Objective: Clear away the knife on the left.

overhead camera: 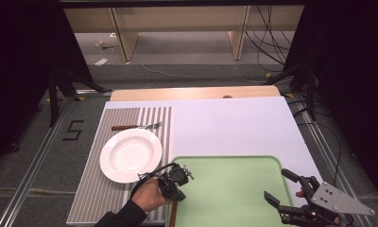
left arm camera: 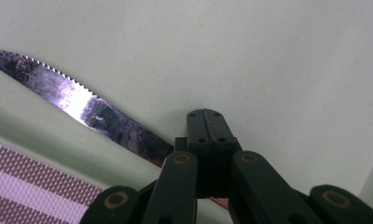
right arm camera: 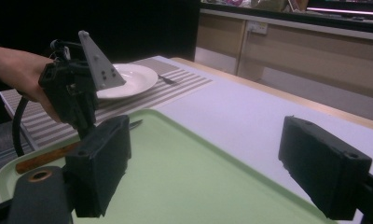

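Note:
A knife with a serrated blade (left arm camera: 82,102) and a brown handle (overhead camera: 173,213) lies along the left edge of the green tray (overhead camera: 225,159). My left gripper (overhead camera: 177,193) points down onto it, held in a hand. Its jaws are shut tight together (left arm camera: 205,119), and the knife runs beneath them; whether it is pinched I cannot tell. In the right gripper view the left gripper (right arm camera: 85,124) stands over the knife handle (right arm camera: 44,157). My right gripper (overhead camera: 278,184) hovers open over the tray's right side, with nothing between its jaws (right arm camera: 212,163).
A white plate (overhead camera: 130,153) rests on a striped placemat (overhead camera: 92,189) left of the tray. A fork (overhead camera: 140,126) lies on the mat just beyond the plate. A pale cloth (overhead camera: 234,123) covers the table behind the tray.

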A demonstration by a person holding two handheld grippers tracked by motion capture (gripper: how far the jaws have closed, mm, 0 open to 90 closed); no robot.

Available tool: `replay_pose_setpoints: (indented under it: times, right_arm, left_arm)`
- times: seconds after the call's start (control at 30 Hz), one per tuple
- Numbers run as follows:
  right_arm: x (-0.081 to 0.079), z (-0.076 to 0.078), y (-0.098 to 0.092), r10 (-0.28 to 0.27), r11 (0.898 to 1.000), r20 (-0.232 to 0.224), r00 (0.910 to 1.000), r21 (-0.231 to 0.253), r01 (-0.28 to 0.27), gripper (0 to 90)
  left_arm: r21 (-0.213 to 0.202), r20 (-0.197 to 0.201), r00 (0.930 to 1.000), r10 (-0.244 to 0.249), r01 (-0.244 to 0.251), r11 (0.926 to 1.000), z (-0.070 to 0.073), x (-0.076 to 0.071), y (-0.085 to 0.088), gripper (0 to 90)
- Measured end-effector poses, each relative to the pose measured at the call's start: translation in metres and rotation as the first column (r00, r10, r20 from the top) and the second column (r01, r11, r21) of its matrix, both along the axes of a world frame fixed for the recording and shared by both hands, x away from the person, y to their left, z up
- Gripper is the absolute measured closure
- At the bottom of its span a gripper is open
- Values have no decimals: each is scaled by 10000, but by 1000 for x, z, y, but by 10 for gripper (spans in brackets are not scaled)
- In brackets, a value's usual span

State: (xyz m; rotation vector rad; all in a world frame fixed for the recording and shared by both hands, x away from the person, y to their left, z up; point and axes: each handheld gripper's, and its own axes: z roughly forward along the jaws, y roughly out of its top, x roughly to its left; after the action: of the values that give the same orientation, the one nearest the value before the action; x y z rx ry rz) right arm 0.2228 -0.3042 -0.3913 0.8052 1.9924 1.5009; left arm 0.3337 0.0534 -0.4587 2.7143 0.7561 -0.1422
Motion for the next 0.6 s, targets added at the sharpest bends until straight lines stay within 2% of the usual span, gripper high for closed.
replay_pose_setpoints:
  times: [0.6]
  right_arm:
    - [0,0,0,20,10000,8,10000,38,-20,179]
  left_arm:
    - [-41,-14,9995,315,-315,9995,1,0,9,897]
